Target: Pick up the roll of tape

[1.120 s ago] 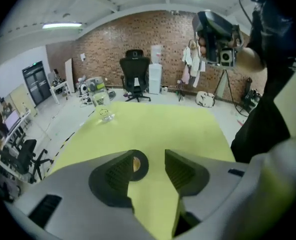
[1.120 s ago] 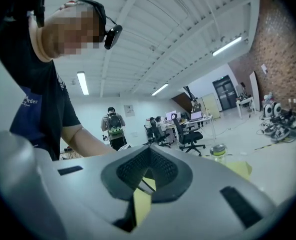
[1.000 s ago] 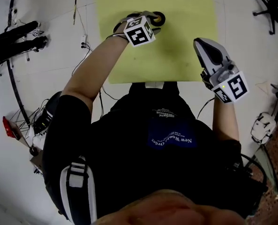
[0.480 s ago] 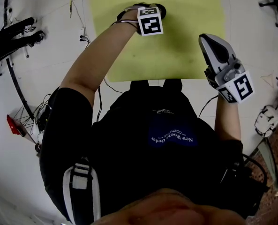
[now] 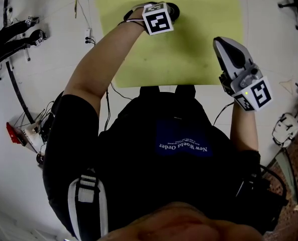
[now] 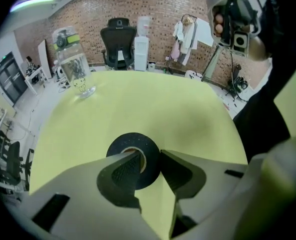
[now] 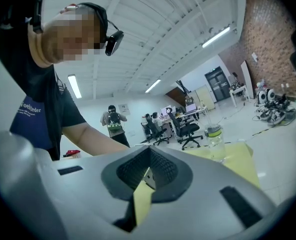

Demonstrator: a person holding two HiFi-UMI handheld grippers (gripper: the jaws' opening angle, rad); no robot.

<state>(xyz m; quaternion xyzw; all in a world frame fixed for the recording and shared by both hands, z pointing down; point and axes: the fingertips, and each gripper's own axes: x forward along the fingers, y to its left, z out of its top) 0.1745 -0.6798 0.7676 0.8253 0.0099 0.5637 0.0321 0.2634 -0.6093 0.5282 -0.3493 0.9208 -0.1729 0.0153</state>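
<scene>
Evidently the left gripper (image 6: 149, 159) has its fingers (image 6: 123, 171) set astride one wall of the roll of tape (image 6: 129, 140): one finger reaches into the cardboard core, the other presses the black outer face, and both pads appear to touch, so I judge them clenched on that wall. The roll lies flat on the yellow-green surface (image 6: 177, 109), toward the far left part of it in the head view, where it peeks out just past the marker cube (image 5: 173, 9). The right gripper (image 7: 147, 170) hangs over the near right corner of the surface, well apart from the roll, its fingers pressed together on nothing.

A roll like this is probably light and stiff, a wound band on a hard core, so it should not deform under the pinch. Its smooth outer face may be a little slippery, and held by one wall it may swing or tilt. A hold across the wall, deep on the ribbed pads, seems the sound one.
</scene>
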